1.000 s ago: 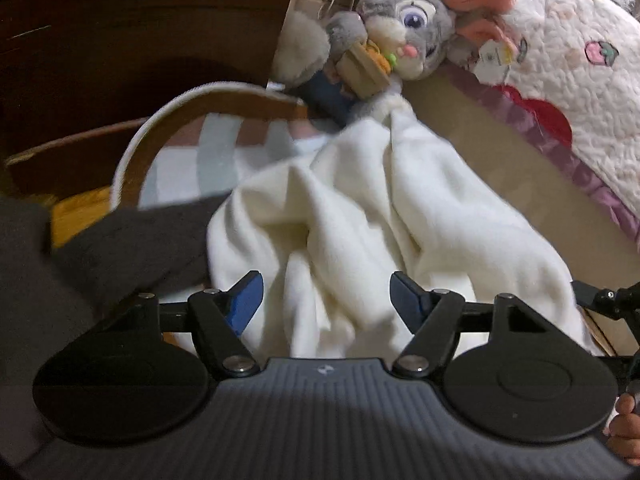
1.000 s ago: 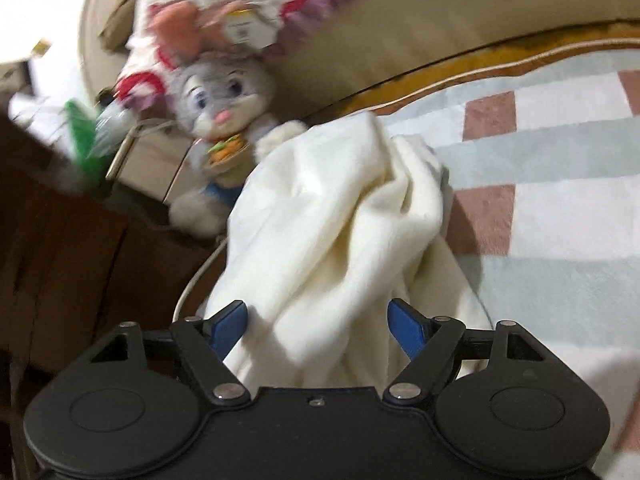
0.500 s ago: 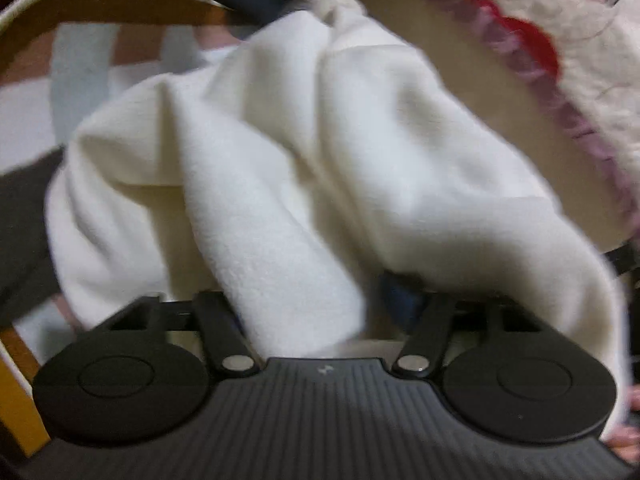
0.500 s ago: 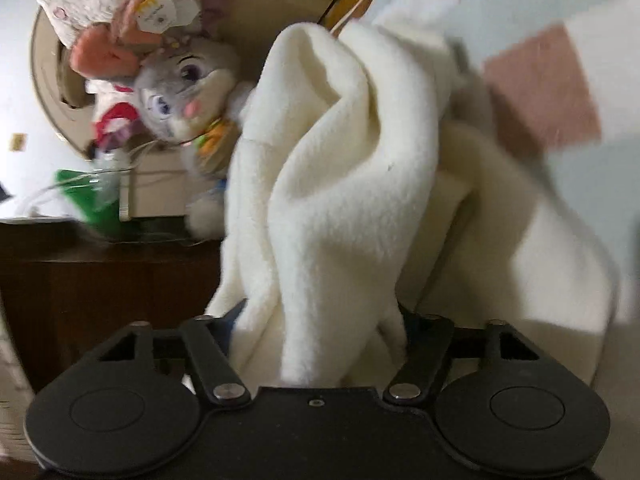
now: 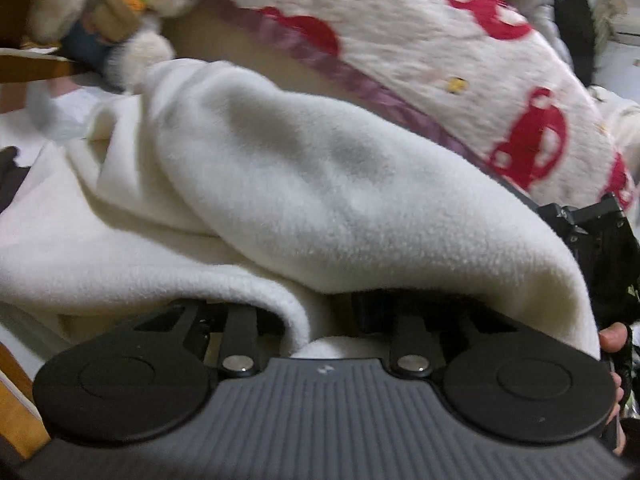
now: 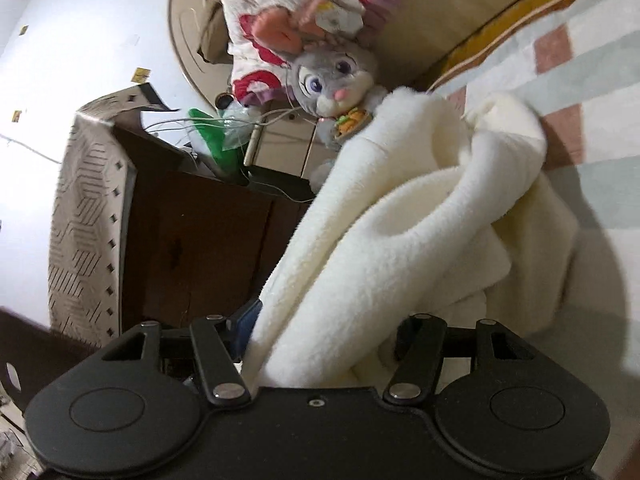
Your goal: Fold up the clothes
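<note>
While the cream fleece garment (image 5: 304, 200) is lying bunched on the checked bedspread (image 6: 592, 92), both grippers are working into its near edge. The left gripper (image 5: 320, 320) is closing, and a thick fold of the fleece is draping over it and running down between its fingers; the tips are buried in the fabric, so whether the pads are already pressing on it cannot be told from this view. The right gripper (image 6: 324, 340) is closing too, with a fat roll of the same garment filling the gap between its fingers; the blue pad (image 6: 246, 322) on the left side is sitting against the fleece, probably pinching it. Seen from the left wrist, part of the right gripper's black frame (image 5: 592, 232) is showing just beyond the fleece. Behind the garment a grey plush rabbit (image 6: 336, 76) is leaning by a white quilt with red prints (image 5: 460, 52), beside a dark wooden cabinet (image 6: 192, 248).
</note>
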{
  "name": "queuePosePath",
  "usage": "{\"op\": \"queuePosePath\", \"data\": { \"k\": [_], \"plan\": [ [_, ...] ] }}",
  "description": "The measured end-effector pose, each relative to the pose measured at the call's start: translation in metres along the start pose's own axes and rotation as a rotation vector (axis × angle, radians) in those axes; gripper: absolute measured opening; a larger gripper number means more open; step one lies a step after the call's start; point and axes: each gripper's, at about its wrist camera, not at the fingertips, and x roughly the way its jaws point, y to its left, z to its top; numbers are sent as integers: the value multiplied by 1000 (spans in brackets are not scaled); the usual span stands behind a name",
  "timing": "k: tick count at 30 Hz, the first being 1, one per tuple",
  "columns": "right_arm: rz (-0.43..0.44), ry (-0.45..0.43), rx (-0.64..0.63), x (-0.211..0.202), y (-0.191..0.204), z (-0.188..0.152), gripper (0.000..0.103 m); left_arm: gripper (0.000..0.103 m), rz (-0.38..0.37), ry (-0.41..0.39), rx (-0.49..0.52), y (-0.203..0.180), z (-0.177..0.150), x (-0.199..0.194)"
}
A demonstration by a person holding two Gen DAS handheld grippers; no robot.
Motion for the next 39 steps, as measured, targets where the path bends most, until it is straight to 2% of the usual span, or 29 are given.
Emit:
{"op": "queuePosePath", "data": {
  "k": [6, 10, 12, 18, 21, 22, 24, 26, 27, 28, 29, 31, 35, 39],
  "plan": [
    [3, -105, -100, -55, 45, -7, 67, 21, -106, -97, 66, -64, 11, -17],
    [-12, -175, -213, -89, 95, 3, 67, 21, -129, -121, 240, -125, 40, -18],
    [-43, -211, -245, -110, 112, 7, 67, 21, -149, -119, 304, -156, 55, -18],
    [-51, -332, -332, -179, 169, 8, 67, 21, -325, -121, 405, -233, 73, -28],
    [-107, -405, -383, -211, 189, -7, 68, 23, -400, -44, 430, -266, 70, -13],
    [-138, -437, -368, -223, 187, -13, 68, 25, -386, 3, 435, -273, 61, 3],
    [-262, -495, -339, -248, 170, -21, 71, 27, -330, 93, 448, -285, 40, 36],
    [-581, -592, -323, -276, 133, -25, 77, 42, -190, 141, 489, -283, 6, 69],
    [-761, -622, -296, -284, 112, -26, 78, 44, -112, 160, 511, -281, -12, 86],
    [-992, -641, -257, -293, 84, -28, 78, 45, -41, 177, 534, -277, -24, 99],
    [-1164, -647, -225, -301, 58, -33, 78, 45, -4, 190, 540, -269, -33, 103],
    [-1216, -661, -139, -326, 6, -57, 78, 49, 42, 212, 536, -250, -47, 105],
    [-987, -641, 106, -350, -65, -87, 78, 58, 121, 257, 518, -214, -73, 108],
    [-943, -608, 56, -334, -62, -79, 78, 64, 119, 303, 494, -191, -84, 112]
  ]
}}
